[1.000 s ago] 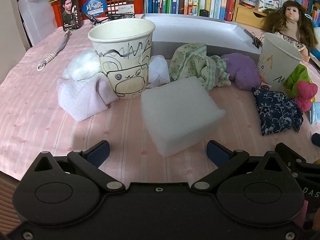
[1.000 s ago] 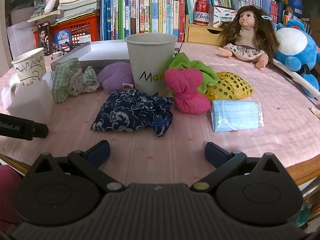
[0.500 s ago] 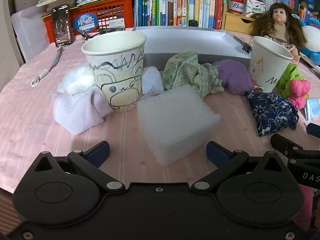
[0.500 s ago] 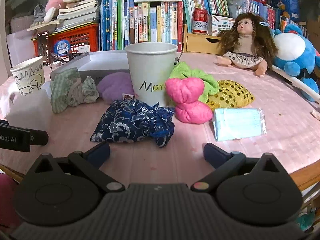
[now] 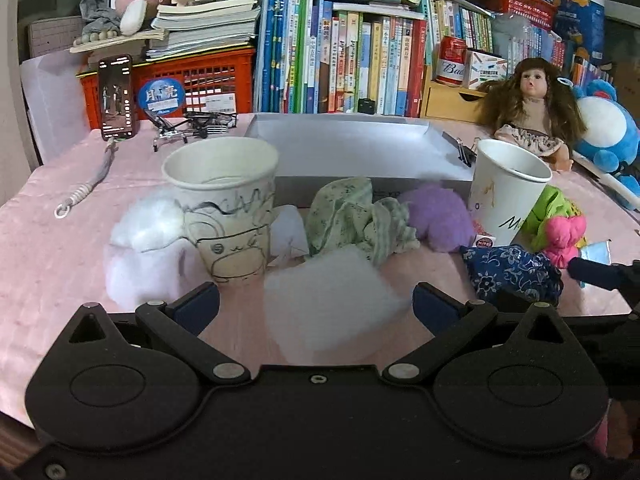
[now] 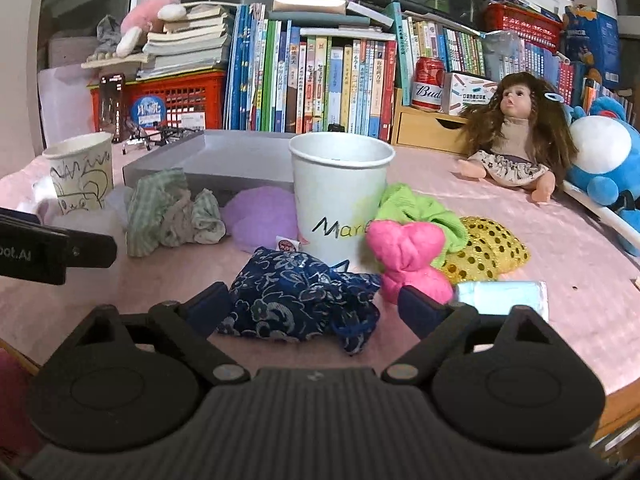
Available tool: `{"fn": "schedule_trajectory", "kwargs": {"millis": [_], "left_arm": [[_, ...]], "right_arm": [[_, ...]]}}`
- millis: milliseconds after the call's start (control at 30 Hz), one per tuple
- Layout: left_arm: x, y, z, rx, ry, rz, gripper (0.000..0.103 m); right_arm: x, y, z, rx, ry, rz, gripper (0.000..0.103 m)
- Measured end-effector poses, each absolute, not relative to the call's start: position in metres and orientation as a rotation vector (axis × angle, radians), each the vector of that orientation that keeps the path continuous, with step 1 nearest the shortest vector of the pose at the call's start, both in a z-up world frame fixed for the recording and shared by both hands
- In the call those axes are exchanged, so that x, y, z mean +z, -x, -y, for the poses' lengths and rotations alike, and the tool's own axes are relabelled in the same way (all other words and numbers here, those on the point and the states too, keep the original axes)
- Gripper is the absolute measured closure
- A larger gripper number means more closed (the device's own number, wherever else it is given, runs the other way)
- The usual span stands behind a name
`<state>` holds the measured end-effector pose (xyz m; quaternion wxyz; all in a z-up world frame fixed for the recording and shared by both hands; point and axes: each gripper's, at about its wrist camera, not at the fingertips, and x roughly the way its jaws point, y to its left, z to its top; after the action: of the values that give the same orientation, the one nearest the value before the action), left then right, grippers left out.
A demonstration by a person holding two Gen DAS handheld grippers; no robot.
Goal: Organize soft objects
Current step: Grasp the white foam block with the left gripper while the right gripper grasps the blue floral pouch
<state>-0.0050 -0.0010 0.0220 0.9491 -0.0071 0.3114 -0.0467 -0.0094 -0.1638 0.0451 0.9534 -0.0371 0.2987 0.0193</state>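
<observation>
Left gripper [image 5: 316,306]: hovering low over the near edge of the table [image 5: 48,248]; jaws standing wide, released; sponge [image 5: 332,304] lying between the pads, not pressed.
Right gripper [image 6: 314,306]: jaws just closing in a little, not yet clenched; pads sitting either side of the pouch [image 6: 298,300], apart from it.
Sponge: white block resting near the table's near edge, just in front of the drawn cup [image 5: 224,204] and the green cloth [image 5: 356,216].
Pouch: dark blue, flowered; lying by the near edge, just in front of the lettered cup [image 6: 340,192].
Pink toy [image 6: 408,256]: leaning beside the pouch's right end, touching the lime cloth [image 6: 420,208]; gold bag [image 6: 488,252] lying behind.
Mask pack [image 6: 500,296]: lying flat beside the right pad, toward the table's right edge.
Purple puff [image 6: 260,216]: sitting between green cloth and lettered cup.
Tray [image 5: 352,148]: grey, lying mid-table behind the cloths.
Doll [image 6: 516,140]: sitting toward the far right corner.
White fluff [image 5: 148,224]: bunching left of the drawn cup.
</observation>
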Motion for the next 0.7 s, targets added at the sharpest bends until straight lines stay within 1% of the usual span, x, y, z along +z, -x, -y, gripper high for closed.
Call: {"fn": "schedule_trajectory", "kwargs": {"millis": [200, 267, 367, 400, 433, 467, 500, 567, 700], "left_arm": [[0.007, -0.005, 0.007, -0.103, 0.032, -0.675, 0.010], [0.002, -0.008, 0.009, -0.102, 0.039, -0.695, 0.017], [-0.002, -0.008, 0.011, -0.102, 0.048, -0.707, 0.019], [-0.003, -0.007, 0.011, -0.098, 0.042, -0.703, 0.021], [-0.003, -0.006, 0.012, -0.091, 0.035, -0.699, 0.026], [-0.003, -0.006, 0.013, -0.084, 0.029, -0.696, 0.029], [-0.002, -0.006, 0.013, -0.081, 0.027, -0.694, 0.029], [-0.001, -0.004, 0.013, -0.092, 0.033, -0.693, 0.031], [0.002, 0.001, 0.016, -0.109, 0.017, -0.676, 0.032]], "right_arm": [[0.038, 0.006, 0.156, 0.047, 0.107, -0.622, 0.010], [0.036, 0.005, 0.155, 0.051, 0.110, -0.620, 0.011], [0.036, 0.004, 0.154, 0.052, 0.109, -0.618, 0.015], [0.035, 0.004, 0.154, 0.053, 0.109, -0.617, 0.016], [0.035, 0.004, 0.154, 0.057, 0.107, -0.618, 0.020], [0.035, 0.004, 0.154, 0.059, 0.104, -0.617, 0.022], [0.035, 0.004, 0.154, 0.060, 0.101, -0.618, 0.024], [0.036, 0.006, 0.154, 0.071, 0.090, -0.622, 0.031], [0.039, 0.009, 0.153, 0.085, 0.080, -0.623, 0.042]]}}
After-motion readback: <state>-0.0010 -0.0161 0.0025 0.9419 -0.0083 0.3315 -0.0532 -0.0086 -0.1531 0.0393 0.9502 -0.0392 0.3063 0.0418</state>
